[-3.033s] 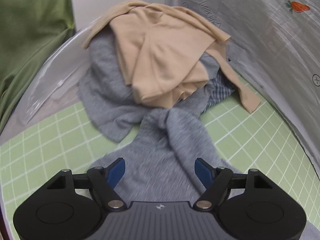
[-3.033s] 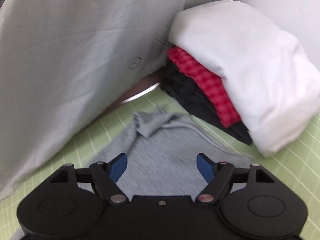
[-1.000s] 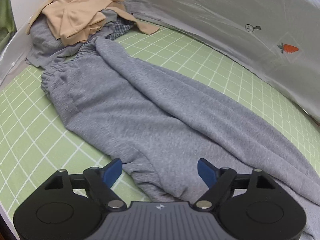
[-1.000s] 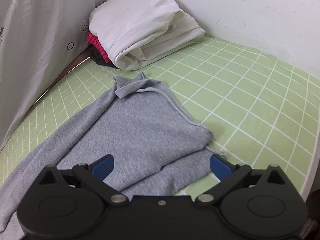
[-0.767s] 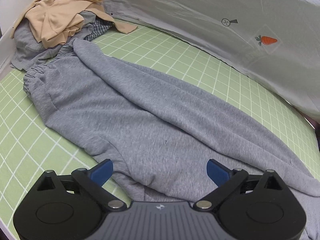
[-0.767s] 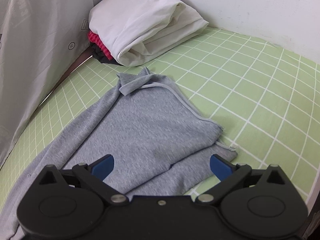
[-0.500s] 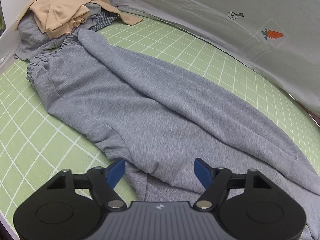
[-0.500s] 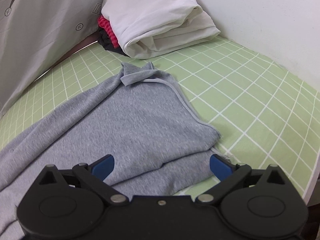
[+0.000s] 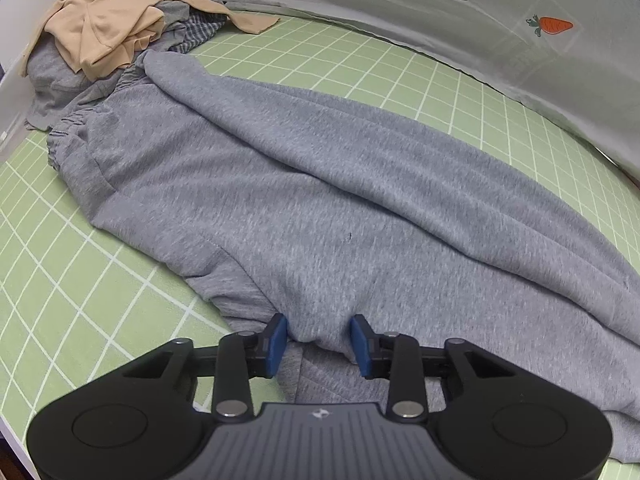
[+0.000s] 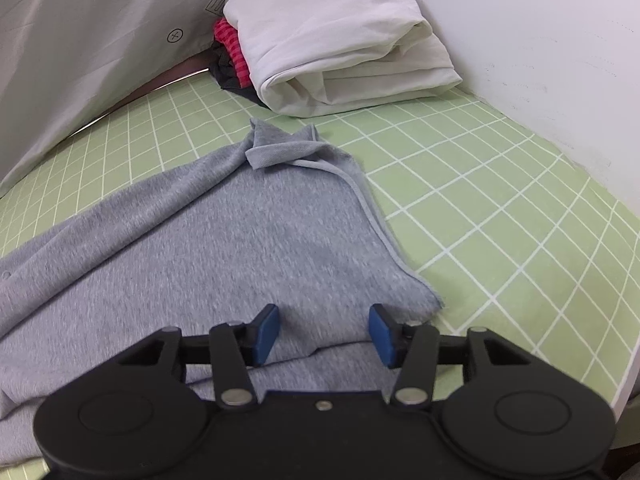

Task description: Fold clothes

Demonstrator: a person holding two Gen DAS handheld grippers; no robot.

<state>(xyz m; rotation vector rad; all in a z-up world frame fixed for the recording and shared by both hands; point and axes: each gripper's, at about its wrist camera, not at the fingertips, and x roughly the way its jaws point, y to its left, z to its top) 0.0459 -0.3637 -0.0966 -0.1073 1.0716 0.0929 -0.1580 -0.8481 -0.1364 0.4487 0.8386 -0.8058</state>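
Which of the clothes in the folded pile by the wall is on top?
The white folded cloth is on top. The red checked garment and the black garment are squashed beneath it, only peeking out at its left side.
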